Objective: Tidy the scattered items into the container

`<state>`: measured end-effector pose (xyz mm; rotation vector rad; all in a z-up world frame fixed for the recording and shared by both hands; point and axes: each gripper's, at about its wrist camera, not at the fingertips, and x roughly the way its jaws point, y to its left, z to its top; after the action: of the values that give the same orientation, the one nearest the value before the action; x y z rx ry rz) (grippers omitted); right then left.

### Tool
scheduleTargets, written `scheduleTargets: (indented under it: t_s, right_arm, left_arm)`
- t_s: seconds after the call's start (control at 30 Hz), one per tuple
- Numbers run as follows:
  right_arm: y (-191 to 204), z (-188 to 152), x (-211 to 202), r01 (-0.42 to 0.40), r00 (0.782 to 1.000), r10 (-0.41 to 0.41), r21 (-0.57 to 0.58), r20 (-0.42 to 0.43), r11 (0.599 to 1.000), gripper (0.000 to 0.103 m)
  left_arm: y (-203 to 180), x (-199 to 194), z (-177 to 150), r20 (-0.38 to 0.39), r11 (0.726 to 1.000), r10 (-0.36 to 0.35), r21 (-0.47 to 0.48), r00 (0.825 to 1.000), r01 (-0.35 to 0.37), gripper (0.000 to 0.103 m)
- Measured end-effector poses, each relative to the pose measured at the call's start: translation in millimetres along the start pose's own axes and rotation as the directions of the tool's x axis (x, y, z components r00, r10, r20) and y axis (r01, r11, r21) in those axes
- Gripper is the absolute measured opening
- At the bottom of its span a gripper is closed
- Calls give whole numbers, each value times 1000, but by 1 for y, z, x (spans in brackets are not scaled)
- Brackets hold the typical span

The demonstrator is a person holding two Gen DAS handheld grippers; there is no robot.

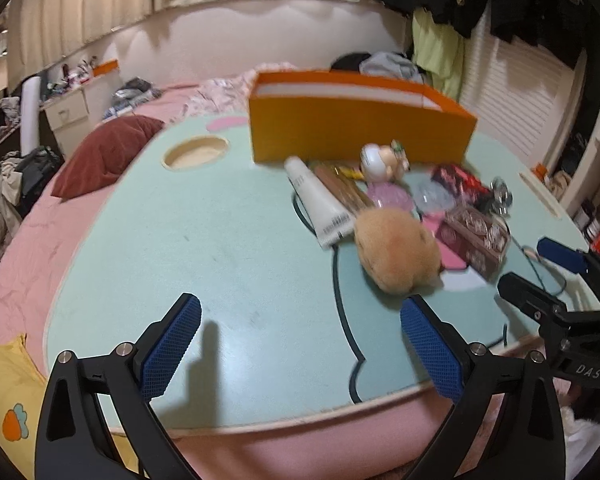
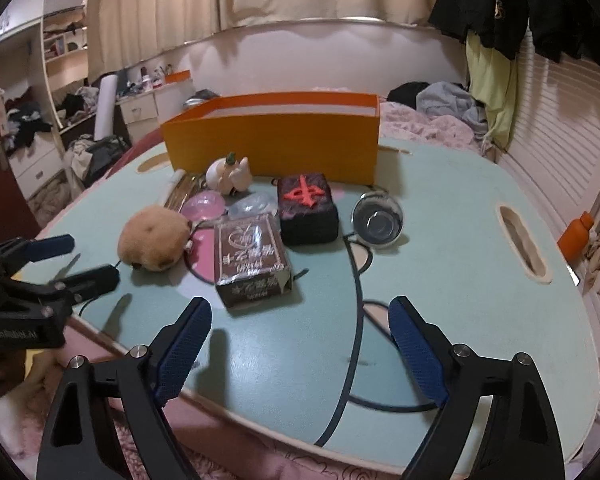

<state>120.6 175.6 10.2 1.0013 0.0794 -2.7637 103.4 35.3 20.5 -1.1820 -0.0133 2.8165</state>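
An orange box [image 1: 360, 128] [image 2: 276, 144] stands at the far side of a mint green lap table [image 1: 204, 248] [image 2: 460, 248]. In front of it lie a tan plush [image 1: 396, 252] [image 2: 154, 244], a white tube [image 1: 320, 204], a brown card box [image 2: 252, 260] [image 1: 474, 236], a black block with a red mark [image 2: 306, 208], a glass bowl [image 2: 378, 220], a small figurine [image 2: 228, 174] [image 1: 384, 160] and pink and clear plastic shells [image 2: 206, 206]. My left gripper [image 1: 300, 340] is open and empty, near the plush. My right gripper [image 2: 300, 344] is open and empty, just short of the card box.
The table rests on a pink bed. A dark red pillow [image 1: 108, 152] lies at its left. A round cup hole [image 1: 196, 152] and a handle slot [image 2: 520, 240] cut the tabletop. An orange bottle [image 2: 576, 236] stands beyond the right edge. Clothes hang at the right.
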Motion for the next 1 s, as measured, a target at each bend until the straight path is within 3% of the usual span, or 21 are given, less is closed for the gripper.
scheduleTargets:
  t_s: [0.23,0.33,0.43,0.6,0.67,0.73,0.77,1.0]
  right_arm:
    - [8,12,3,-5,999,6,-42,37,999,90]
    - [9,17,11,-1,1000,2,-44,24,999,77]
    - [5,18,18,-12,1000,12,-22,-1,1000,72]
    - [-1,16,24,-39,999,39,8,-27,999,69]
    - [1,15,23,-50,998,50,-6,-23,999,63]
    - [9,15,22,-67,998,66,-40,-23,997,52]
    - [12,14,22,-70,997,69,-57,-23,996,43]
    - [24,12,15,-128,991,130,-100,13,987,40]
  left_arm:
    - [-14,1,17,7,994,-104,28,995,104,99]
    - [-23,10,21,-27,992,-118,36,993,119,84]
    - [-26,19,24,-50,993,-112,42,992,114,80]
    - [-23,30,24,-82,985,-170,3,982,170,79]
    - [-23,29,23,-69,985,-173,1,982,174,68]
    - [-27,28,22,-66,983,-181,16,981,182,43]
    - [-29,28,22,-68,982,-187,25,980,189,39]
    - [-30,19,19,-26,979,-200,25,979,201,36]
